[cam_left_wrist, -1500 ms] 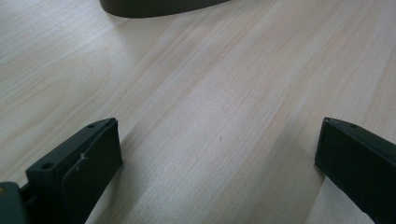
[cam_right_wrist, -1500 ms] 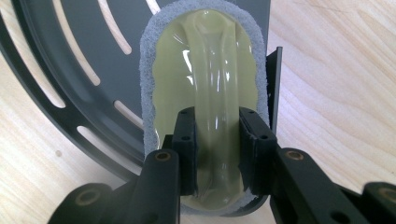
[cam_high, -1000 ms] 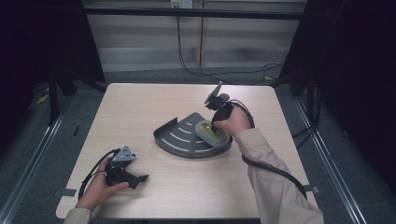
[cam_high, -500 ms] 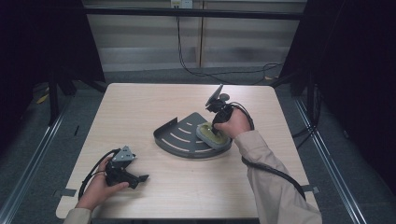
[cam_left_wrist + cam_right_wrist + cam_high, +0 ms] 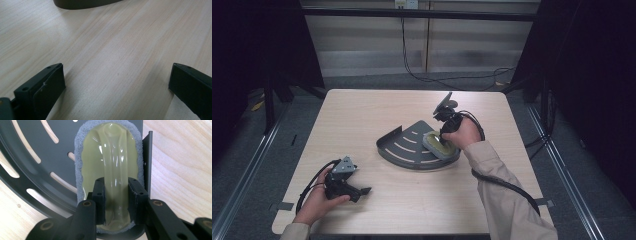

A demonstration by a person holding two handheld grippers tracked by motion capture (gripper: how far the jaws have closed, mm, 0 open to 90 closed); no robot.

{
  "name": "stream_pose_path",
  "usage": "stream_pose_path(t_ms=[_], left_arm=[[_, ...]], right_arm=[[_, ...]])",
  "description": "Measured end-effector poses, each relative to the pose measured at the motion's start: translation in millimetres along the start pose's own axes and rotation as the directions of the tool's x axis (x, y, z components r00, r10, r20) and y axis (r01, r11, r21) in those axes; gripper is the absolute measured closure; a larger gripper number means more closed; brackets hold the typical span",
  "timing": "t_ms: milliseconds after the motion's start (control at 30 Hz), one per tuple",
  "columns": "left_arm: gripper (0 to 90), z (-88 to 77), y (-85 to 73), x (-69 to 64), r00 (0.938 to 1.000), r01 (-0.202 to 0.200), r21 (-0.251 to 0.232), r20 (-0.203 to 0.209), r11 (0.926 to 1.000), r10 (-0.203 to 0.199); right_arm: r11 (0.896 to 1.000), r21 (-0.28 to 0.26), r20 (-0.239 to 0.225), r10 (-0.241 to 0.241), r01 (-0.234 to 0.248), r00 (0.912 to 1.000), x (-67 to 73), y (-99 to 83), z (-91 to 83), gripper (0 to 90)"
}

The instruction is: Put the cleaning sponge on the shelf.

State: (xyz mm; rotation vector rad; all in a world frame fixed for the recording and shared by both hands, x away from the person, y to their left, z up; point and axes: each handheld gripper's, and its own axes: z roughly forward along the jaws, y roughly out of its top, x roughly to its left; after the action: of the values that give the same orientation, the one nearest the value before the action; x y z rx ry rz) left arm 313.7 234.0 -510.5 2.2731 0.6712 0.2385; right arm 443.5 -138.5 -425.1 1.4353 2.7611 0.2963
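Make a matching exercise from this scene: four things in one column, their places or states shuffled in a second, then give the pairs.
1. left hand-held gripper
2. right hand-held gripper
3. scrubber
4. rack

A. dark, slotted, in the middle of the table
B. yellow-green, lying in the rack
C. jaws wide apart above bare wood
D. jaws closed on the scrubber's handle

Pairs: 1-C, 2-D, 3-B, 4-A

Claw [image 5: 116, 197] clamps sponge's yellow handle [image 5: 113, 165] on slotted tray [image 5: 37, 147].
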Motion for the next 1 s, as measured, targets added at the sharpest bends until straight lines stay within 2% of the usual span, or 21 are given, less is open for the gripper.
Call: stream_pose_path(t_ms=[1000], left_arm=[[0.1, -0.2, 0.1, 0.3, 1.0000, -0.004, 0.001, -0.002, 1.0000, 0.004]], right_arm=[[1.000, -0.019, 0.006, 0.015, -0.015, 0.9999, -0.9, -4.4, 2.4, 70.3]])
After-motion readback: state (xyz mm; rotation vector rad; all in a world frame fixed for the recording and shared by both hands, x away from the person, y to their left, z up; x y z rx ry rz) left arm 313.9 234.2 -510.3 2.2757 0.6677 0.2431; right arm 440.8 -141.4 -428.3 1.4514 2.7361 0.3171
